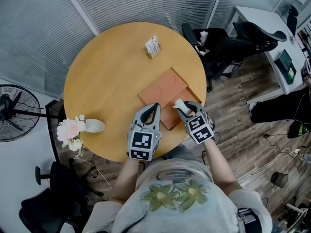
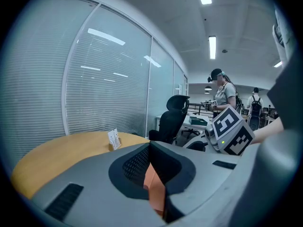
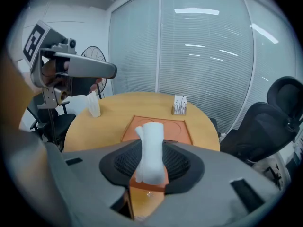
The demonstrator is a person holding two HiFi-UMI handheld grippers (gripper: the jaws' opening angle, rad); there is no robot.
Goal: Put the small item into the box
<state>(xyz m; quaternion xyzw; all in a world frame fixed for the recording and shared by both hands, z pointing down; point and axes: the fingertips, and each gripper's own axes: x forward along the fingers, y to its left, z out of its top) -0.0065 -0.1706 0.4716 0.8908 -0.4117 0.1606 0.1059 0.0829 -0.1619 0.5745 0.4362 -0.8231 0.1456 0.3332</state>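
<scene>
A white item is pinched by the right gripper above the orange box; the box's 6 o'clock edge is clamped by the left gripper.

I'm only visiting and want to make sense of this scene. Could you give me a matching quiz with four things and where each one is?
Things:
1. white item
2. card holder
3. flowers
4. fan

Places:
A. off the table, to its left
B. in the right gripper
C. on the table's far side
D. at the table's left edge

Pairs: 1-B, 2-C, 3-D, 4-A
</scene>
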